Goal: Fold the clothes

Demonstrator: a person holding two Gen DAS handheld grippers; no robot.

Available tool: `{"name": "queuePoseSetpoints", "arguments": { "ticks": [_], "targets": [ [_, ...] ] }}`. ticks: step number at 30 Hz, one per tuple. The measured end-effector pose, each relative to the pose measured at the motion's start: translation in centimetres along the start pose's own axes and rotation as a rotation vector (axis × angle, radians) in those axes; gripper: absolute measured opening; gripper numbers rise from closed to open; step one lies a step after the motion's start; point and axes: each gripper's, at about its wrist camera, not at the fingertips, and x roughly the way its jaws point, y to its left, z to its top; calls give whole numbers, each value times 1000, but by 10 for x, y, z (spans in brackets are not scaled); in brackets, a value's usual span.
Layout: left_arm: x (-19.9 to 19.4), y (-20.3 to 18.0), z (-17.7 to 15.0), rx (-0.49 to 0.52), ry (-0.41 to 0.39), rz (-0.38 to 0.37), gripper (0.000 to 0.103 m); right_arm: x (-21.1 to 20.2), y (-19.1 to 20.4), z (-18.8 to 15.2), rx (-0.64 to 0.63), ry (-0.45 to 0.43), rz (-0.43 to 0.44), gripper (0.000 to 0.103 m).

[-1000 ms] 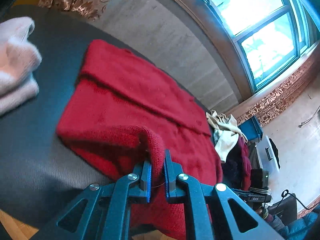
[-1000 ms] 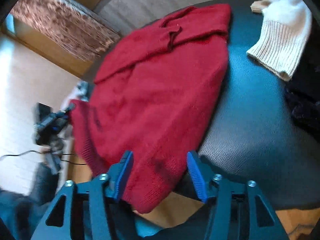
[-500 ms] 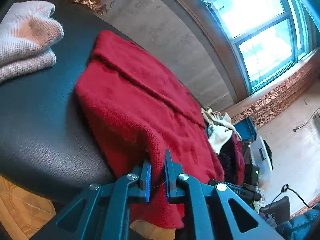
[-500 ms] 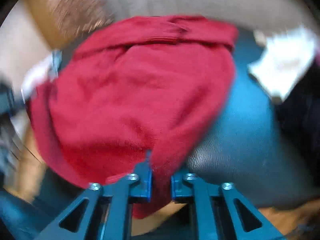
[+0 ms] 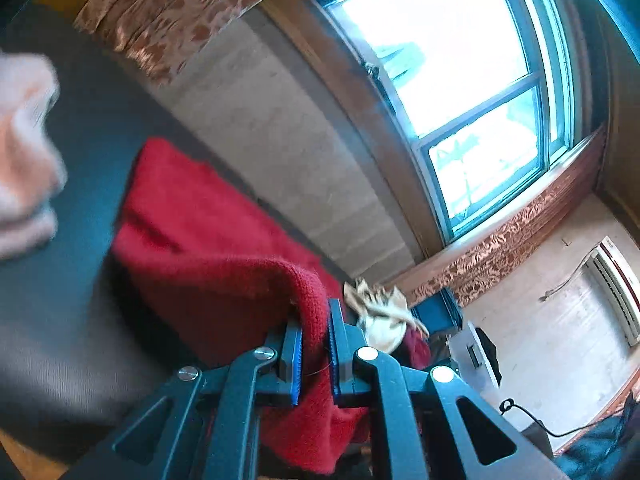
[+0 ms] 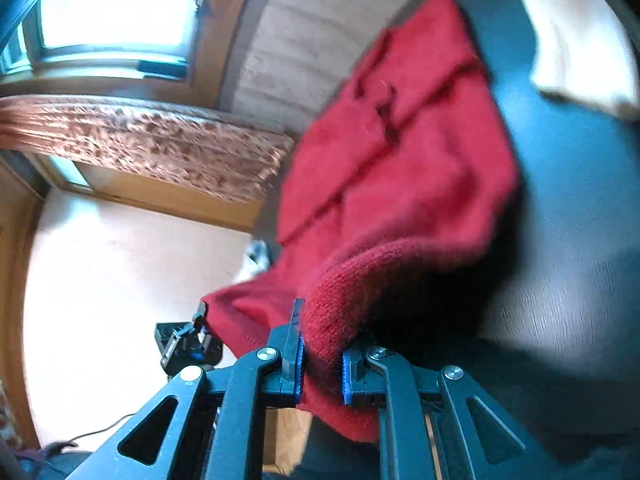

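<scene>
While my left gripper [image 5: 314,344] and right gripper [image 6: 320,364] clench the red sweater [image 6: 400,168] hem, slack knit toward 12 o'clock may bunch and skew my fold.

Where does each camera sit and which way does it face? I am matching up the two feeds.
Left wrist: on the left gripper, looking along its fingers over the red sweater toward the window; only its fingers show.
Right wrist: on the right gripper, facing up the red sweater across the dark table; its fingers and the left gripper show.
Shared: sweater, table, window, pale knit garment.
</scene>
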Motion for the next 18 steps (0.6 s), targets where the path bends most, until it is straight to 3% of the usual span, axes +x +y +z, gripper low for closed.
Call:
{"name": "queuePoseSetpoints", "arguments": {
  "ticks": [2, 5, 8, 11, 18],
  "targets": [
    [18, 3, 21, 3, -23, 9, 9, 18, 9, 15, -18, -32, 7, 14],
    [58, 23, 50, -21, -41, 73, 9, 42, 3, 62, -21, -84, -17, 14],
    [112, 66, 62, -92, 34, 203, 8, 66, -29, 105, 50, -98, -76, 15],
    [153, 109, 53, -166, 147, 353, 7, 89, -68, 119, 148, -67, -134, 11],
    [119, 112, 10, -197, 163, 308, 7, 69, -67, 95, 102, -47, -113, 12]
  ]
}}
